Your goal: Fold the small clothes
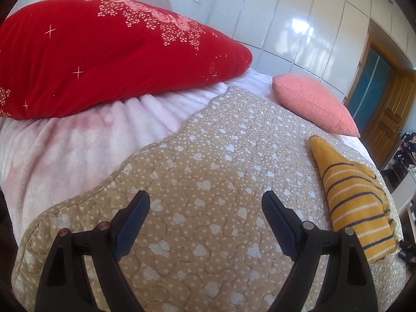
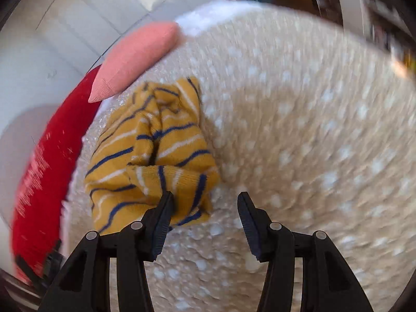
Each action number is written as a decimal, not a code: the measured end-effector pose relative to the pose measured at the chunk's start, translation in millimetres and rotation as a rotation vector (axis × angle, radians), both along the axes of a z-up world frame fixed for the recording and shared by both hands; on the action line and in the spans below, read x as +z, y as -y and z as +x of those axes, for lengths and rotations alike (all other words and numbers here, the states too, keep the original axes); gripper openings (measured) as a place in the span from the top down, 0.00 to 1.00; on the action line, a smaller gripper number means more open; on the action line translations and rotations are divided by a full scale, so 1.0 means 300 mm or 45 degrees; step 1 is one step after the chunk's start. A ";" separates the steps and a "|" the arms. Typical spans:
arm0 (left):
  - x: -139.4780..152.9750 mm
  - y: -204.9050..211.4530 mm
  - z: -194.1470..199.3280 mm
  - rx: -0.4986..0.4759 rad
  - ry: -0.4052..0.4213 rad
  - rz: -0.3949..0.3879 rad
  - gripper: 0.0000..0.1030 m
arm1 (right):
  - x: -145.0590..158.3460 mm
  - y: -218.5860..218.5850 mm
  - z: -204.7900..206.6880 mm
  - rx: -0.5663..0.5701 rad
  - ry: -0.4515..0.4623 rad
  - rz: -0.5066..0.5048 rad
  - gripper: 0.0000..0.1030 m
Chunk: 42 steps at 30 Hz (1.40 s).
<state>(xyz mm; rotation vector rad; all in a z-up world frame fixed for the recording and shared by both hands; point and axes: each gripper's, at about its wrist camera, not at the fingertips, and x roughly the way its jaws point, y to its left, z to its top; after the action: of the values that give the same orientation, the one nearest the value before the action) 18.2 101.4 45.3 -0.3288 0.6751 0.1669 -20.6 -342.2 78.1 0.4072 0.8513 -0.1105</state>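
So the small yellow striped shirt (image 1: 356, 197) is lying bunched up on the tan dotted quilt (image 1: 208, 156), close to the quilt's right edge in the left wrist view, just below the pink cushion (image 1: 314, 104) that sits near the bed's far right corner. A big red pillow (image 1: 104, 54) takes up the far left of the bed, resting on the fluffy pink blanket (image 1: 78, 140) that the quilt is spread over.

The left gripper (image 1: 205, 205) hangs over the middle of the quilt with its jaws spread wide and nothing between them, well apart from the shirt.

The right wrist view is pretty blurry, but the right gripper (image 2: 205, 205) has its jaws about halfway open and empty. The shirt (image 2: 153, 150) sits crumpled just off to the left of them, with one black finger (image 2: 162, 218) overlapping the shirt's near edge. Can't tell if it's actually touching the fabric. White wardrobe doors (image 1: 299, 18) run behind the bed.
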 end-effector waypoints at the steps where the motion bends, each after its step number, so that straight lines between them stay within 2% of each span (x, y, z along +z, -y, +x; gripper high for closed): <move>1: 0.000 0.007 0.000 -0.005 0.003 0.003 0.16 | 0.055 -0.038 -0.018 0.024 0.067 -0.167 0.43; 2: 0.000 0.014 0.001 -0.008 0.004 0.007 0.15 | 0.088 -0.066 -0.030 0.041 0.117 -0.269 0.30; 4: -0.002 0.031 0.004 -0.017 0.000 0.018 0.15 | 0.137 -0.095 -0.025 0.062 0.182 -0.364 0.18; 6: -0.007 0.044 0.007 -0.030 -0.009 0.027 0.15 | 0.162 -0.091 0.030 0.059 0.131 -0.330 0.18; 7: -0.009 0.049 0.008 -0.035 -0.012 0.033 0.15 | 0.161 -0.087 0.060 0.077 0.091 -0.263 0.24; 8: -0.010 0.054 0.007 -0.038 -0.013 0.037 0.15 | 0.157 -0.094 0.086 0.111 0.066 -0.185 0.42; 10: -0.010 0.058 0.006 -0.042 -0.012 0.044 0.15 | 0.140 -0.121 0.133 0.170 0.036 -0.114 0.61; 13: -0.009 0.053 0.006 -0.039 -0.008 0.037 0.15 | 0.087 -0.219 0.205 0.281 0.000 -0.121 0.74; 16: -0.013 0.042 0.009 -0.039 -0.019 0.016 0.15 | -0.021 -0.340 0.277 0.378 -0.083 -0.068 0.75; 19: -0.019 0.029 0.015 -0.036 -0.030 0.002 0.15 | -0.141 -0.430 0.336 0.480 -0.253 -0.051 0.75; 22: -0.019 0.017 0.017 -0.033 -0.029 -0.016 0.15 | -0.097 -0.441 0.342 0.465 -0.200 -0.121 0.75; 25: -0.021 0.014 0.025 -0.029 -0.031 -0.024 0.15 | 0.020 -0.411 0.331 0.421 -0.028 -0.199 0.75; 27: -0.027 0.018 0.034 -0.032 -0.043 -0.032 0.15 | 0.065 -0.394 0.359 0.383 0.037 -0.197 0.75; 28: -0.031 0.023 0.038 -0.038 -0.049 -0.031 0.15 | 0.076 -0.378 0.389 0.362 0.057 -0.147 0.75; 30: -0.035 0.038 0.042 -0.047 -0.055 -0.013 0.15 | 0.065 -0.361 0.452 0.331 0.038 -0.039 0.75; 32: -0.037 0.053 0.042 -0.056 -0.053 0.015 0.15 | -0.026 -0.349 0.537 0.311 -0.074 0.062 0.73; 34: -0.039 0.060 0.042 -0.060 -0.053 0.025 0.15 | -0.122 -0.366 0.593 0.314 -0.145 0.032 0.73; 35: -0.041 0.059 0.042 -0.060 -0.055 0.022 0.15 | -0.132 -0.371 0.594 0.330 -0.098 0.004 0.73; 38: -0.045 0.052 0.045 -0.058 -0.062 0.000 0.15 | -0.112 -0.394 0.593 0.370 -0.112 -0.072 0.73; 40: -0.047 0.047 0.046 -0.060 -0.068 -0.017 0.15 | -0.063 -0.402 0.575 0.394 -0.117 -0.127 0.72; 42: -0.045 0.044 0.045 -0.057 -0.063 -0.023 0.15 | 0.010 -0.385 0.524 0.363 -0.007 -0.195 0.68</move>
<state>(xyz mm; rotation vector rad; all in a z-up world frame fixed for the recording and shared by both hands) 31.5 88.2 31.9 -0.3275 0.7323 0.1270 136.6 -226.7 81.0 0.1393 0.8915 0.0872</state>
